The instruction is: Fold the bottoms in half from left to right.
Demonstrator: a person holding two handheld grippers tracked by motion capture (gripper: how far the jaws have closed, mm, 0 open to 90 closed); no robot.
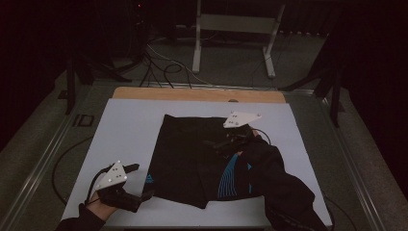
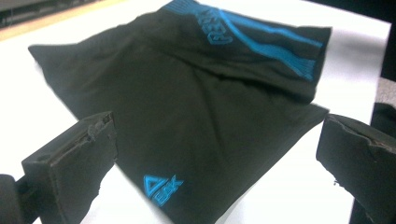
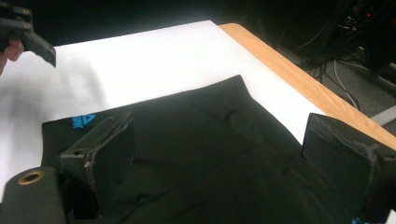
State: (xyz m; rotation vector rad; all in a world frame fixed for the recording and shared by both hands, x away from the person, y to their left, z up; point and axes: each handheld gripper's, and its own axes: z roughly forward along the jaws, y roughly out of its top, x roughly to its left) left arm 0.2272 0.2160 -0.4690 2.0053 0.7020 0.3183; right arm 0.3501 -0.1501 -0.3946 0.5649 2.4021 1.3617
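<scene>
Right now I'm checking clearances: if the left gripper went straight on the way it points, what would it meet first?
Probably the black shorts: the left gripper is open and aims at their near corner with the blue logo, though depth is unclear.

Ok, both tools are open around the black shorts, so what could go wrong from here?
1. The shorts lie folded in layers, so the right tool, open above the middle of them, could pinch just the top layer and undo the fold.
2. The left tool is open beside the corner with the blue logo; a shallow bite there may slip off the thin edge.
3. The white table cover looks smooth, so a one-sided pull could drag the whole garment.
</scene>
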